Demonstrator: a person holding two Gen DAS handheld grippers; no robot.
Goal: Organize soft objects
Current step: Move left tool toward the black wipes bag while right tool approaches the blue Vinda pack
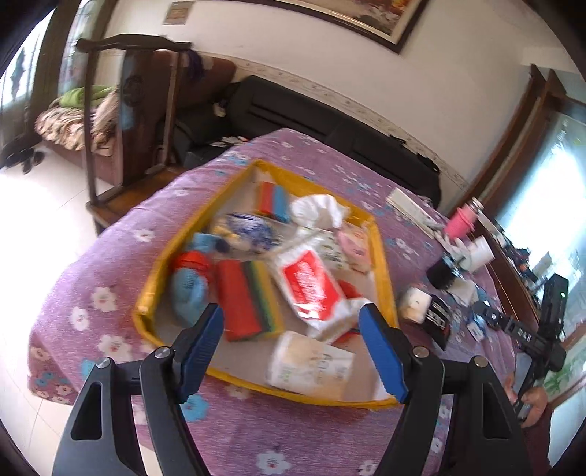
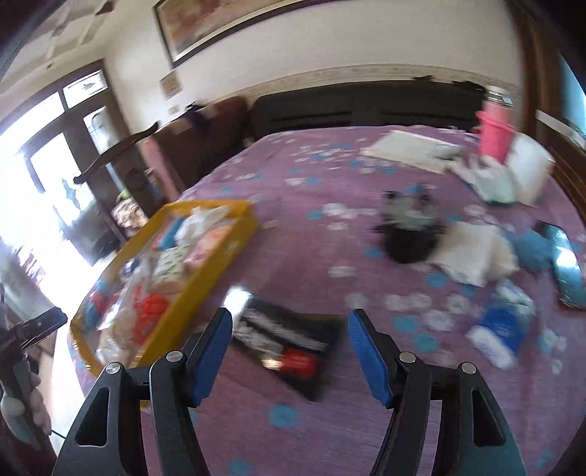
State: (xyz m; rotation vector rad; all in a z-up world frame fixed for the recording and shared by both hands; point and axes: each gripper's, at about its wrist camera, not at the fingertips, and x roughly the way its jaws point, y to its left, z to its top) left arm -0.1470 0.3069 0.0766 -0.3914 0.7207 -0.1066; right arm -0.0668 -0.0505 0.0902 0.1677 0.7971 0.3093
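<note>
While your left gripper (image 1: 291, 353) hovers spread and empty over the yellow fabric tray (image 1: 382, 252) heaped with crinkly tissue packs (image 1: 311, 289) and ribbed sponges (image 1: 252, 296), your right gripper (image 2: 289, 353) gapes, holding nothing, above a flat black packet (image 2: 289, 338) on the purple floral bedspread (image 2: 329, 175).

You are working over a bed covered with a purple floral bedspread (image 2: 329, 234), its dark padded headboard (image 2: 366, 110) against the far white wall (image 2: 329, 47). A large framed picture (image 2: 205, 25) hangs above it, over a patterned border strip running along the wall. To the left stands a dark wooden clothes stand (image 1: 121, 110), and beyond it a bench with a patterned blanket (image 1: 66, 124). The floor (image 1: 44, 205) is pale and glossy. Strong daylight pours through the dark-framed glass door (image 2: 55, 175) at left; another bright window (image 1: 542, 175) sits at right.
</note>
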